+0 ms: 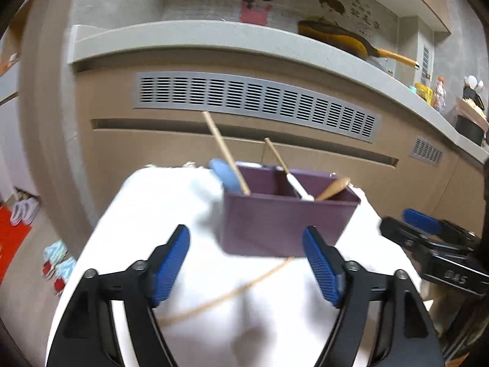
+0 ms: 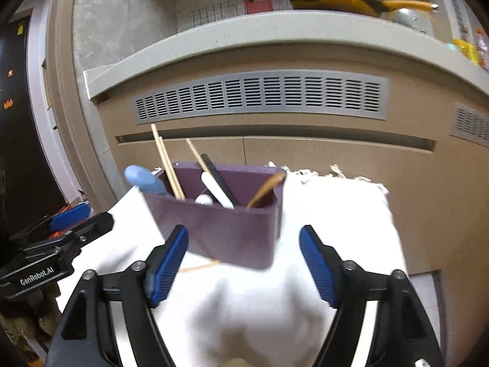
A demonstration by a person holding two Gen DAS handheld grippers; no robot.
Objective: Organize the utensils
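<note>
Nearest, left tool [image 1: 246, 264]: blue pads spread apart, nothing between them, over the white-clothed desk [image 1: 171, 211]. Right tool [image 2: 244, 264]: likewise spread apart and empty; also seen at the right edge of the left view, partly cut off. Between the tools and the box, one thin tan stick [image 1: 244, 289] lying on the cloth, one end running under the box, blurred. Further on, one purple utensil box [image 1: 275, 223] standing on the desk, split by a divider into two compartments. Left compartment: two bamboo chopsticks [image 2: 168, 165] leaning left, seen as a single one in the left view. Divider and right compartment: one more bamboo stick [image 2: 197, 156], one black handle [image 2: 218, 180], one white handle [image 2: 217, 191], one wooden spoon [image 2: 266, 188]; a second white tip [image 2: 204, 199] low inside, kind unclear. One blue object [image 2: 143, 179] beside the box's left end, lower part hidden. Farthest, cabinet front with two vent grilles [image 2: 262, 94] under a ledge [image 2: 244, 27], second grille cut off.
</note>
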